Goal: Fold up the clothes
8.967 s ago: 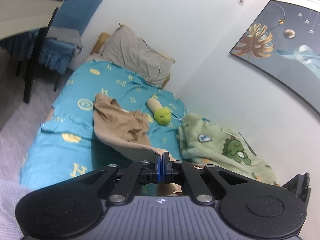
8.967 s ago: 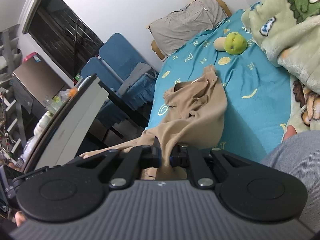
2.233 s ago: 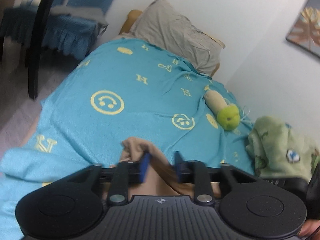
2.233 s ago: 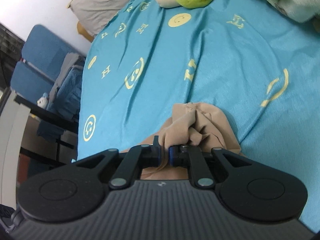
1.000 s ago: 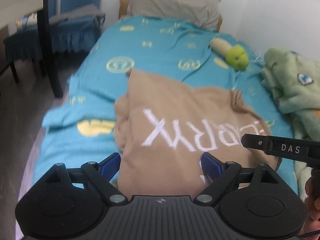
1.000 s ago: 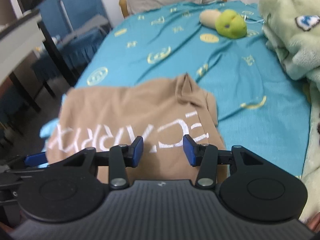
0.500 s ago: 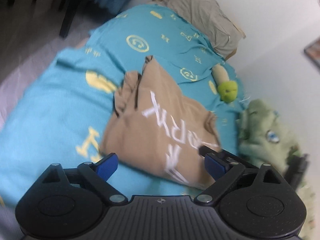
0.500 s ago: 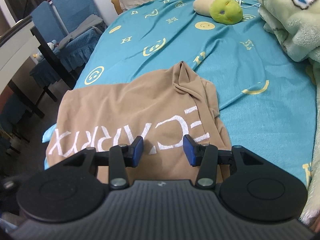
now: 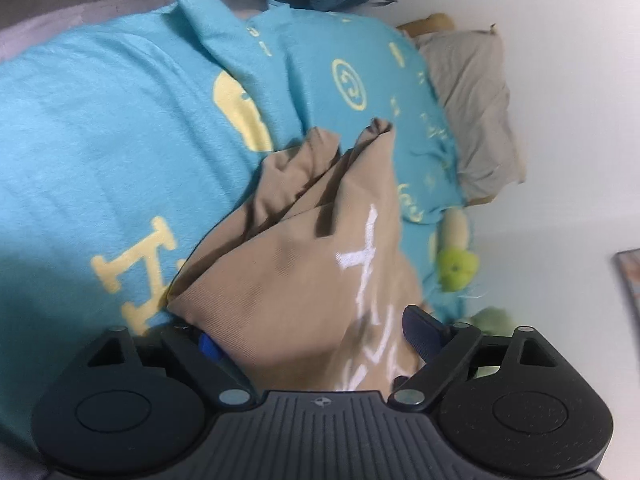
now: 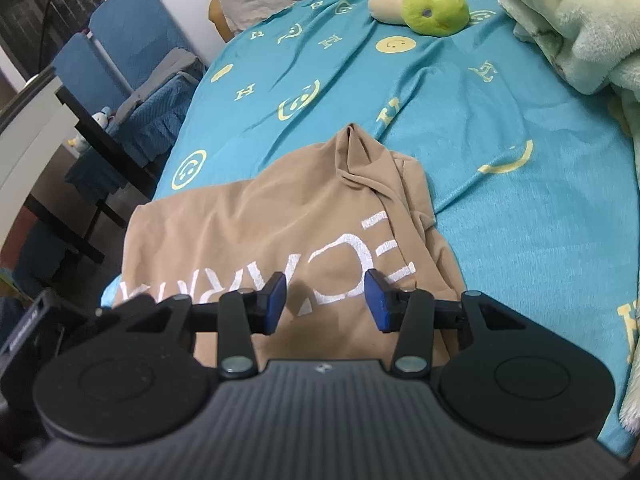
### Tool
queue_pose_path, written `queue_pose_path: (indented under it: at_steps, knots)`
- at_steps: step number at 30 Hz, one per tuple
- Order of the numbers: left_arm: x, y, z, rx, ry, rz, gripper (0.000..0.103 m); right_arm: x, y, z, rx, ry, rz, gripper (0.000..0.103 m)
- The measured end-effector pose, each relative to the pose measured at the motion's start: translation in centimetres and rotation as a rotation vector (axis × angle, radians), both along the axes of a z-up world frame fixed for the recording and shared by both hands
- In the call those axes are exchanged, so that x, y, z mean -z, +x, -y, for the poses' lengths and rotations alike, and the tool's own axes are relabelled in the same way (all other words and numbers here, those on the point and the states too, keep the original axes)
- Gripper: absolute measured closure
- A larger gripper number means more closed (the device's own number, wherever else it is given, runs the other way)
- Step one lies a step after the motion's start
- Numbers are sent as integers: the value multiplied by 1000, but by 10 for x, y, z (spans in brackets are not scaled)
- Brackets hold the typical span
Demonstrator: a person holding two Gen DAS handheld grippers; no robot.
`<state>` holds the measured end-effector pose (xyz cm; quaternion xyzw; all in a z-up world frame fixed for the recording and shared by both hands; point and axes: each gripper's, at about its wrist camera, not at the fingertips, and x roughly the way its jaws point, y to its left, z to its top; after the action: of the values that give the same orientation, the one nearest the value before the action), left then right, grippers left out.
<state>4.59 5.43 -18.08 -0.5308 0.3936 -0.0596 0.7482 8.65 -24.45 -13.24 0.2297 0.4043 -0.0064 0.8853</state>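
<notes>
On the bed, a tan shirt (image 10: 288, 236) with white lettering is lying spread over the blue sheet (image 10: 500, 92), print side up, its near edge reaching the side of the bed closest to both cameras. The right gripper (image 10: 326, 300) is hovering just above the lettering with its jaws spread apart and nothing between them; the blue pads (image 10: 376, 300) are showing clear of the cloth. The left gripper (image 9: 310, 338) is sitting at the shirt's corner (image 9: 224, 284) with its jaws spread wide, the cloth lying between and partly over them, one finger largely hidden beneath the fabric; no pinch is visible. In the left view, a bunched sleeve (image 9: 316, 152) is sticking out from the shirt's far edge. In the right view, a similar peak of fabric (image 10: 356, 148) is standing up at the far edge. A green plush toy (image 10: 434, 6) is lying well beyond the shirt, near a grey pillow (image 9: 476, 108). A green blanket (image 10: 580, 16) is piled at the right side of the bed.
</notes>
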Motion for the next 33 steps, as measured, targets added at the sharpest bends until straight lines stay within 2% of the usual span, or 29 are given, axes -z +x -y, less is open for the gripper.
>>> queue_pose_path:
  at_steps: [4, 6, 8, 11, 14, 17, 18, 19, 21, 23, 27, 30, 33]
  knots:
    - [1, -15, -6, -29, -108, 97, 23, 0, 0, 4, 25, 25, 2, 58]
    - [3, -18, -3, -25, -91, 91, 24, 0, 0, 7, 45, 52, 4, 57]
    - [9, -16, -1, -25, -75, 57, 33, 0, 0, 10, 52, 78, 8, 55]
    - [19, -12, -1, -42, -75, 12, 40, -8, -5, 16, 79, 125, 25, 55]
    - [22, -11, -2, -50, -63, 8, 46, -19, -19, 21, 86, 220, 64, 55]
    - [22, -10, -1, -51, -46, 13, 54, -27, -34, 17, 48, 315, 85, 47]
    - [23, -10, -2, -55, -53, 10, 55, -26, -37, 15, 40, 345, 79, 40]
    - [24, -10, -2, -59, -59, 8, 57, -25, -40, 13, 33, 376, 72, 23]
    - [26, -9, -4, -66, -70, 5, 60, -16, -45, 8, 34, 473, 37, 9]
    - [25, -8, -4, -67, -75, 8, 62, -3, -46, 4, 43, 575, -17, 10]
    - [24, -6, -5, -72, -87, 27, 69, 25, -40, -3, 80, 700, -116, 10]
    - [18, -10, -7, -79, -123, 88, 78, 50, -33, 0, 163, 812, -164, 10]
    - [12, -15, -10, -85, -163, 158, 82, 61, -36, 8, 277, 812, -144, 10]
